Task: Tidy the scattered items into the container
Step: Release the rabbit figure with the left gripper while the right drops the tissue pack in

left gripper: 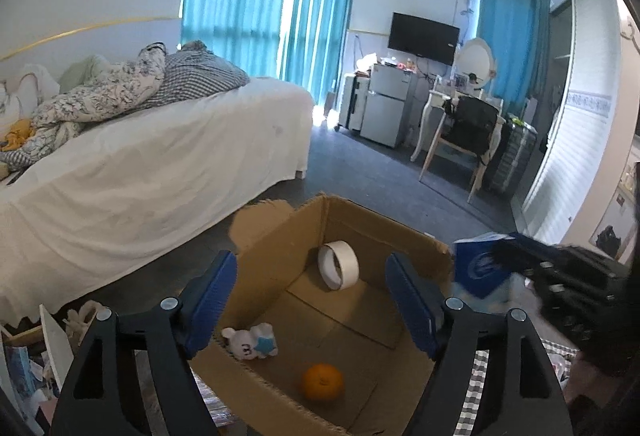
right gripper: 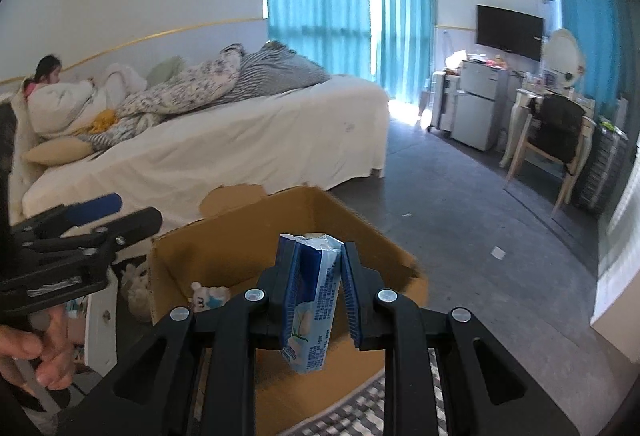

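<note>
Left wrist view shows the left gripper with its jaws spread wide and nothing between them, hanging over the open cardboard box. Inside the box lie an orange, a small white plush toy and a roll of tape leaning on the far wall. From the right wrist view, the right gripper is clamped on a blue tissue pack, held upright above the box's near edge. Risks from here: the soft pack is pinched only across its middle, so it may sag or twist out before it is fully over the opening and land on the checked cloth outside. Both grippers crowd the same box, so they may knock together.
</note>
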### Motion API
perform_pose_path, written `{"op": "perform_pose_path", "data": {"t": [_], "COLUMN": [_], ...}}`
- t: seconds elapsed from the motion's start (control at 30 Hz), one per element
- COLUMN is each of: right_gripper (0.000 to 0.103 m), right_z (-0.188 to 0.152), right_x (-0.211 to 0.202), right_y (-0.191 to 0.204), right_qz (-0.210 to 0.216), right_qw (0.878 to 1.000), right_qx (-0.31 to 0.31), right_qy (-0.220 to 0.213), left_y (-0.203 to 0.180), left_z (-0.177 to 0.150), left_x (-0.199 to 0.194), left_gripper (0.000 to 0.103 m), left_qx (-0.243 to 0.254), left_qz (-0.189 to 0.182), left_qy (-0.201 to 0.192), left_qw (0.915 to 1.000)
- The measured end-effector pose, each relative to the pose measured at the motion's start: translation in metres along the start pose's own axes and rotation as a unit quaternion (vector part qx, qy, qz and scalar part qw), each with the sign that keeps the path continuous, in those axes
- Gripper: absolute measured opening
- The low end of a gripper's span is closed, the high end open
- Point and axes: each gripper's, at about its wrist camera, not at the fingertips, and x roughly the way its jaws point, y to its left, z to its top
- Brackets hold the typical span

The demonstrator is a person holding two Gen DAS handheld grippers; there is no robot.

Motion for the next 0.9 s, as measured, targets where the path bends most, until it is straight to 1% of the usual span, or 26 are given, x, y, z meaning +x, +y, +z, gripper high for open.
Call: {"op": "perform_pose_path", "data": {"t": [0.2,0.33,0.43,0.47,0.5,0.53,0.57,0.7,0.9], "right_gripper": [0.020,0.021,0.021,0.026,0.033,0.050,0.060,0.061,0.069], "right_z": [-0.001,-0.002,-0.001,0.000,0.000,0.001,0.001,0.002,-0.003], "right_x": [0.028,0.037,0.037,0.037,0.035,0.033,0.031,0.016,-0.016], "right_y": [0.015,0.017,0.017,0.017,0.015,0.013,0.011,0.002,-0.012], "right_qz": [0.022,0.026,0.023,0.019,0.015,0.013,0.013,-0.004,-0.037], "right_qw": [1.000,1.000,1.000,1.000,1.000,1.000,1.000,1.000,0.999], "right_qx": [-0.003,-0.006,-0.006,-0.006,-0.004,0.000,0.006,0.018,0.031], "right_qy": [0.011,0.016,0.017,0.016,0.014,0.011,0.007,-0.003,-0.017], "left_y": [0.016,0.021,0.023,0.023,0.021,0.020,0.019,0.017,0.004], "left_z": [0.003,0.002,0.002,0.001,0.001,0.000,-0.001,-0.001,-0.002], "left_x": [-0.011,-0.012,-0.009,-0.008,-0.007,-0.007,-0.007,-0.005,-0.007], "left_gripper": [0.080,0.080,0.080,0.080,0.080,0.080,0.080,0.079,0.080], "left_qx": [-0.009,-0.009,-0.011,-0.011,-0.011,-0.010,-0.008,-0.006,0.002], "left_qz": [0.020,0.030,0.030,0.029,0.029,0.028,0.026,0.019,-0.003], "left_qy": [-0.007,-0.006,-0.004,-0.003,-0.002,-0.002,-0.001,0.000,0.000], "left_qw": [0.9997,0.9995,0.9995,0.9995,0.9995,0.9996,0.9996,0.9998,1.0000]}}
